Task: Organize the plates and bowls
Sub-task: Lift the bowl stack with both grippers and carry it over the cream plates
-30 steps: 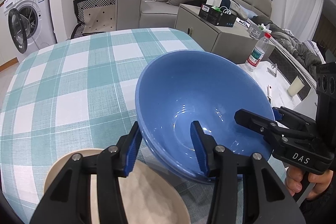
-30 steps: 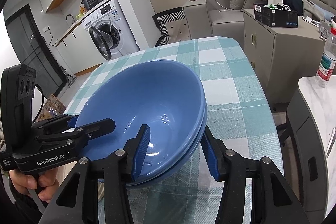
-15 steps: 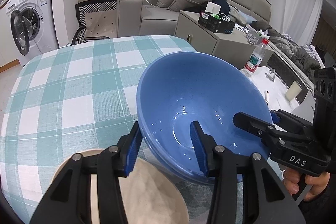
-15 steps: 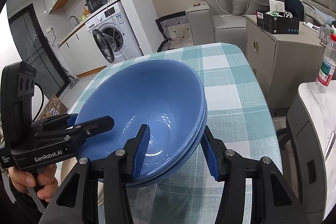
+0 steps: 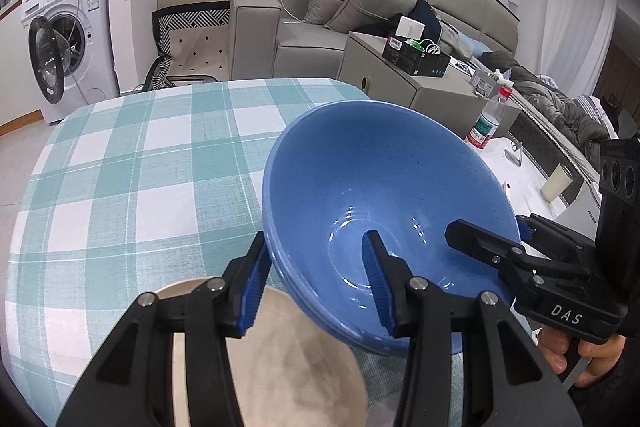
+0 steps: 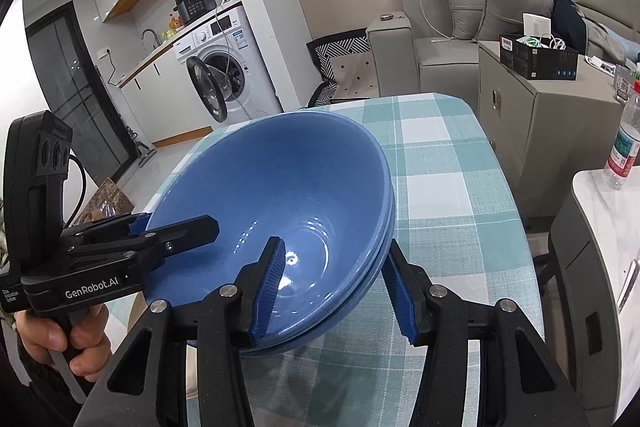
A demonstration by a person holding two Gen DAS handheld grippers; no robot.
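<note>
Gripping opposite sides of the rim, the left gripper (image 5: pixel 316 283) and the right gripper (image 6: pixel 334 291) together hold the nested blue bowls (image 5: pixel 372 195), two stacked one in the other, above the near part of the checked table (image 5: pixel 132 163). Each gripper has one blue pad inside the upper bowl and one outside under the lower bowl's wall, clenched on the stack. The stack tilts slightly, with its far rim higher. Under the left gripper a beige plate (image 5: pixel 288 359) lies at the table's near edge, partly beneath the bowls. Left and far of the stack the cloth lies open as far as its rounded far edge. Just past the table's right edge stand a grey cabinet (image 6: pixel 532 123) and a white counter with a water bottle (image 6: pixel 624 147). Both grippers angle downward toward the table; a hand (image 6: pixel 68 343) grips the left handle and another hand (image 5: pixel 580 355) the right one.
</note>
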